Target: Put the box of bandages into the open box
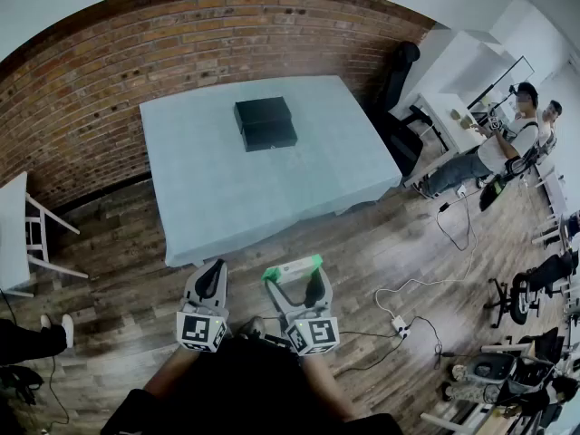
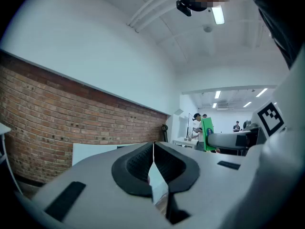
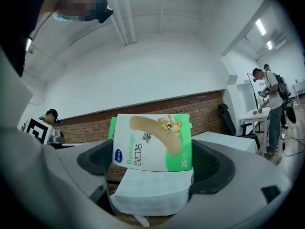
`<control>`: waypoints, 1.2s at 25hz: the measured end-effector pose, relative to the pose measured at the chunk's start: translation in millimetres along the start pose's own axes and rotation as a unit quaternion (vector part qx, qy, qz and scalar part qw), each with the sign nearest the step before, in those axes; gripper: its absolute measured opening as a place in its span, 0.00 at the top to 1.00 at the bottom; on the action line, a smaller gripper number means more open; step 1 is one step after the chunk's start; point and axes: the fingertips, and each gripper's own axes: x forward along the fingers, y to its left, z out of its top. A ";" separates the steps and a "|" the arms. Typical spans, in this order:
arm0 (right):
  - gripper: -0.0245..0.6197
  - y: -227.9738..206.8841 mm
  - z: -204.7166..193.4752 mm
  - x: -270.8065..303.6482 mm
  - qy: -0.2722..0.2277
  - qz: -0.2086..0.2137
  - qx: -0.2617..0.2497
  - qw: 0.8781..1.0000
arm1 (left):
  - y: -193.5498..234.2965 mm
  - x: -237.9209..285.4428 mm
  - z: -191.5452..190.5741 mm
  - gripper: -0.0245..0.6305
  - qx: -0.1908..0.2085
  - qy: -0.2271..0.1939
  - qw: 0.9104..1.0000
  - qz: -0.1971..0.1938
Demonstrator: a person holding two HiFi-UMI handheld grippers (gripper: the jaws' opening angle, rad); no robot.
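The right gripper (image 3: 152,162) has its jaws wide, and they squeeze the bandage box (image 3: 152,142) from both sides. The box stands up between the pads, a bit tilted, with its picture side facing the camera. The left gripper (image 2: 153,162) has its jaws pressed together with nothing in them.

Both grippers are low, close to the person's body and well away from the table (image 1: 208,188). The open box (image 1: 265,122) is the dark thing far back on the table.

I think the job now is to carry. The person should walk up close, keep the squeeze firm, hold the bandage box right over the open box, go down low, and only then let go. A drop from high up could bounce out. The left gripper could hold the open box so it does not slide.

From here I cannot see inside the open box, or tell which dark part is the lid. In the right gripper view the bandage box hides much of the table.
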 end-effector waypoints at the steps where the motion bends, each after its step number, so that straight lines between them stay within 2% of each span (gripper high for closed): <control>1: 0.16 -0.2 0.0 1.0 0.000 0.000 -0.001 1.000 | 0.5 0.9 0.6 0.91 0.000 0.000 1.000 0.000; 11: 0.16 0.1 0.4 3.4 -0.003 0.008 -0.010 1.000 | -1.6 3.9 0.4 0.91 0.004 0.003 1.000 0.000; 16: 0.16 -4.9 -0.3 0.6 0.005 0.020 0.006 1.000 | -12.0 7.7 -0.1 0.91 0.004 0.005 1.000 -0.003; 22: 0.16 -21.7 1.3 -5.9 0.004 0.022 0.015 1.000 | -27.1 16.7 -0.7 0.91 0.012 0.005 1.000 0.002; 30: 0.16 -59.7 2.2 -15.9 0.004 0.039 0.015 0.999 | -59.9 34.9 2.8 0.91 0.015 -0.003 0.999 0.028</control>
